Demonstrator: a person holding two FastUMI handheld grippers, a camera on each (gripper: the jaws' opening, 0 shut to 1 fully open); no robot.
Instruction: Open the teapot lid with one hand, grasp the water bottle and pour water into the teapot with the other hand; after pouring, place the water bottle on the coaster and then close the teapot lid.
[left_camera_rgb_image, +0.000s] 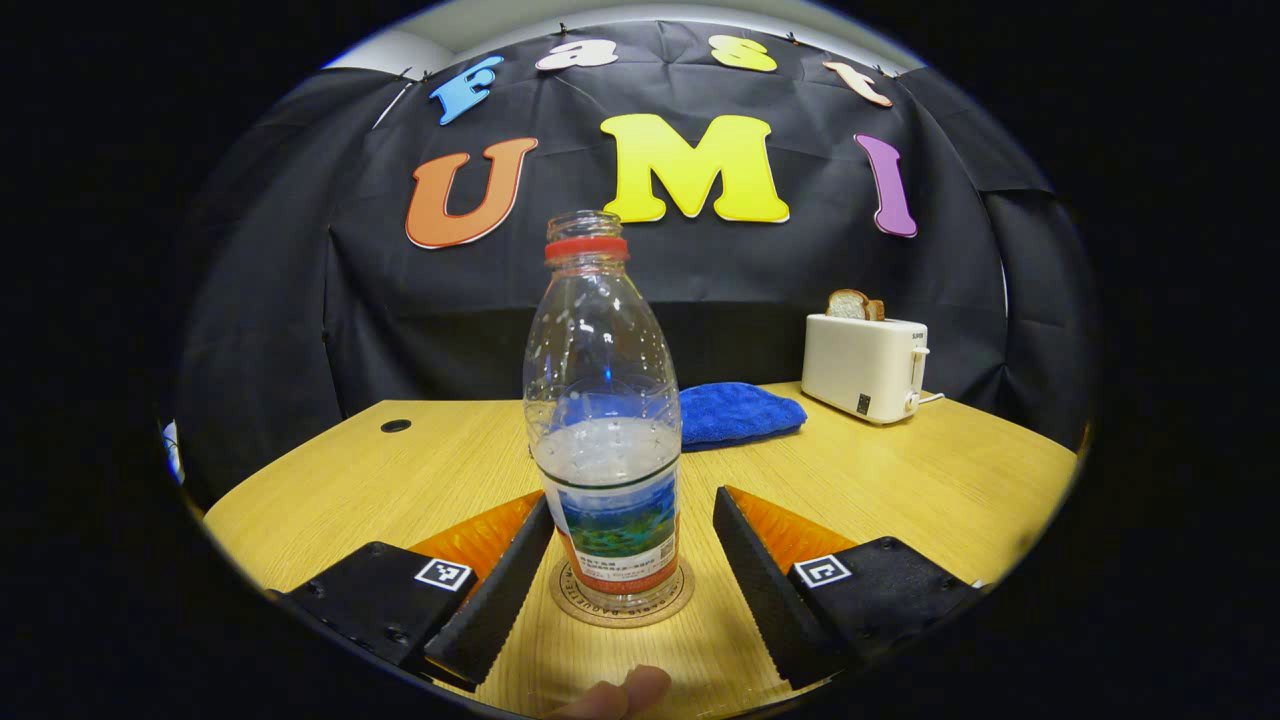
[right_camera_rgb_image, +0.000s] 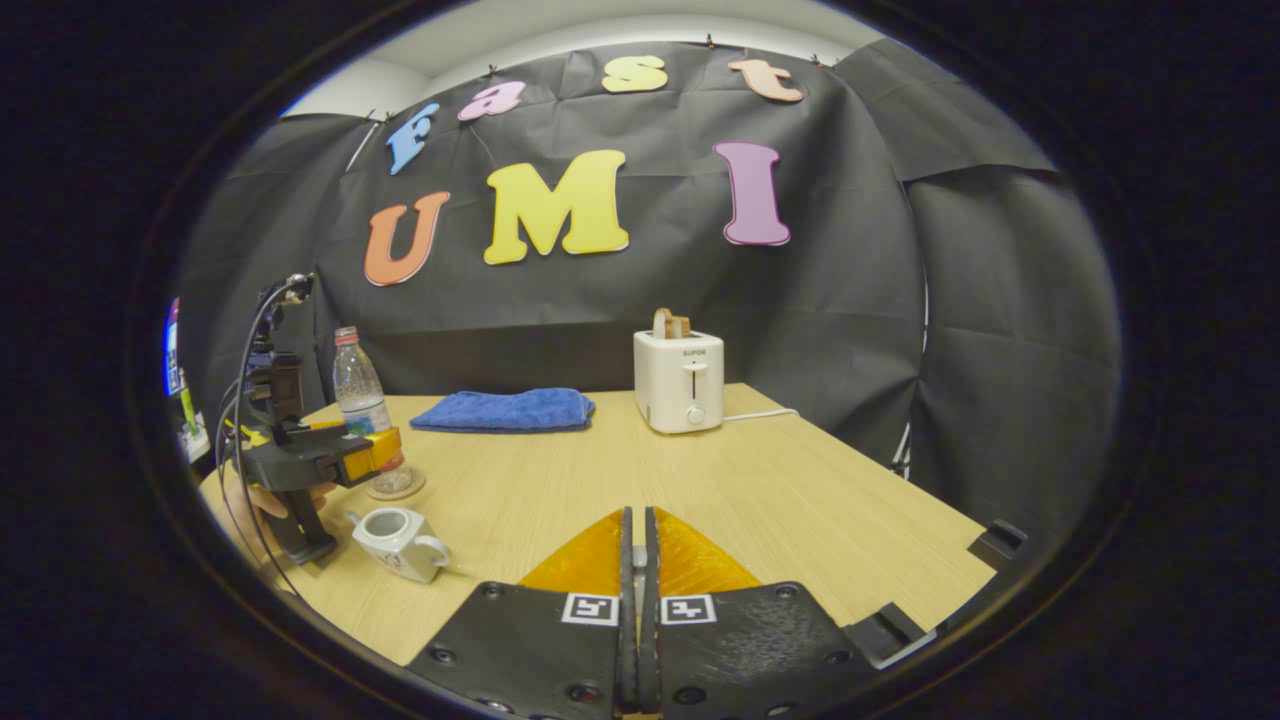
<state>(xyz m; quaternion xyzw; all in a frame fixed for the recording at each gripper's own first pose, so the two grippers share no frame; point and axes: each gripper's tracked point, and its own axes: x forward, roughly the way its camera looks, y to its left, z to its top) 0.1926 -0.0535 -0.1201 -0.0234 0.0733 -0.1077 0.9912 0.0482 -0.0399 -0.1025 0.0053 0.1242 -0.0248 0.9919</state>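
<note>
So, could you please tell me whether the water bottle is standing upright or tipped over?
Upright. The water bottle stands on the coaster, uncapped neck pointing straight up, between the left gripper's open fingers.

You see a clear bottle (left_camera_rgb_image: 603, 430) with red neck ring, blue towel (left_camera_rgb_image: 738, 412), cream toaster (left_camera_rgb_image: 864, 366), white teapot (right_camera_rgb_image: 398, 541), light wood-grain table (left_camera_rgb_image: 900, 480).

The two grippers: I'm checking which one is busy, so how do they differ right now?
The left gripper is open, its fingers flanking the water bottle on the coaster without touching it; the right gripper is shut on nothing. The left sits near the teapot; the right is farther off. Both hover above the wooden table.
</note>
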